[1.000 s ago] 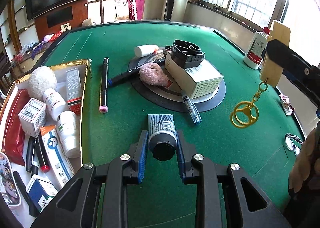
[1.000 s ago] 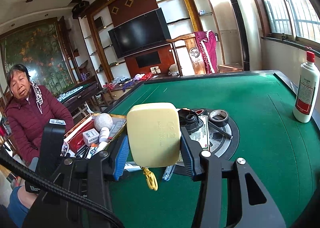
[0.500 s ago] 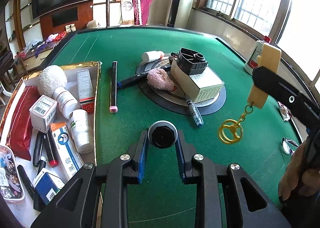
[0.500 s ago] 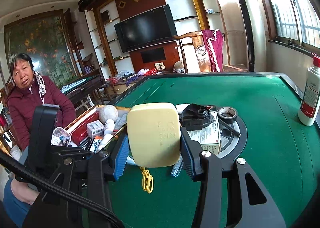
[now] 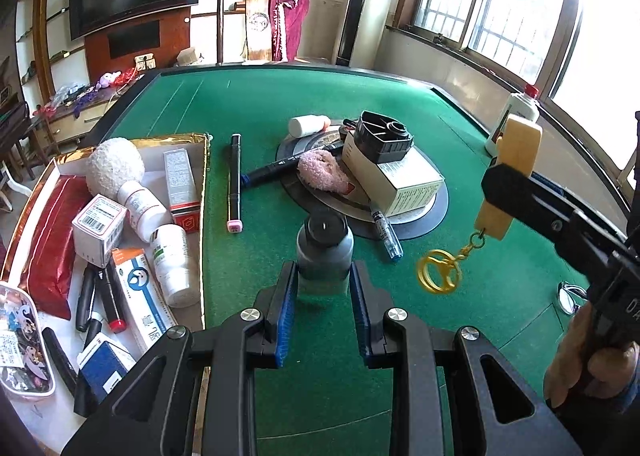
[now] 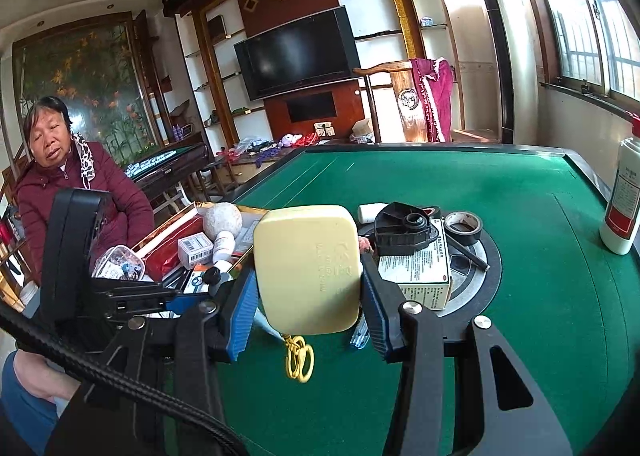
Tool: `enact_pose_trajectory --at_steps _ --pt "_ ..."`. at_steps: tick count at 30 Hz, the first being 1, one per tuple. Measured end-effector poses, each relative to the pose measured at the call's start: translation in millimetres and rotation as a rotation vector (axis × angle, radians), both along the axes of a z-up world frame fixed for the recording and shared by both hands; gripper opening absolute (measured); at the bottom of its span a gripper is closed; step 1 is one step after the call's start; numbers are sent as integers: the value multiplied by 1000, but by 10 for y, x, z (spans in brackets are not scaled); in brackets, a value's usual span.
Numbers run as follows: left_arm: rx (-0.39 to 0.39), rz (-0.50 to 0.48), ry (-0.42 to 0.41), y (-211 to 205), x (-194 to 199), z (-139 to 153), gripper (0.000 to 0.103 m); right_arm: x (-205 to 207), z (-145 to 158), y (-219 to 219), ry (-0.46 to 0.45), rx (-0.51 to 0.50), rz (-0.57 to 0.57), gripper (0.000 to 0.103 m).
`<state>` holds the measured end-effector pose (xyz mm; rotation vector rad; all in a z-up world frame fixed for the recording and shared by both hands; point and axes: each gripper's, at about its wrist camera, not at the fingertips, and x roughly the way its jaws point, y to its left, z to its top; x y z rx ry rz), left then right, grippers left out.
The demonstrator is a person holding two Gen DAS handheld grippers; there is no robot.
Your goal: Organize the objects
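Closest to me, my left tongs are clamped on a grey tube with a black cap, cap pointing away from me, held above the green tabletop. My right tongs are clamped on a pale yellow key fob; its gold ring hangs free below, also clear of the felt.

Just to the left of the tube sits the gold-edged box, already crowded with a medicine bottle, small cartons, markers and a white fluffy ball. I judge the step in hand to be carrying both items over to that box. To do it well I would bring the tube across above the gold wall, not into it, aim for a bare patch near the bottle, lower it flat and only then let the tongs part. The fob should follow separately, so the two rigs do not meet over the box; its dangling ring could snag the wall, so I would keep it high until it is inside.

Further out, a black marker with a pink end, a blue pen, a pink fluffy pad and a carton carrying a black plastic part wait on the central disc. A white bottle stands at the far right edge.
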<state>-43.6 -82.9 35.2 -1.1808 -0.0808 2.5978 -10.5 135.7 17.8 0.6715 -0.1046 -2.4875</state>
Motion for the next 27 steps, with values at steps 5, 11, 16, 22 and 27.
enact_pose_trajectory --at_steps 5,11,16,22,27 --pt "18 8 33 -73 92 132 16 27 -5 -44 0 3 15 46" --pt "34 8 56 -175 210 247 16 86 1 -154 4 9 40 46" --pt "4 -5 29 -110 135 168 18 76 58 -56 26 -2 -4 46" --pt "-103 -83 -87 265 -382 -69 30 -76 48 210 -23 -73 -62 46" --pt "-176 -53 -156 557 -810 -344 37 -118 55 247 -34 -86 -59 46"
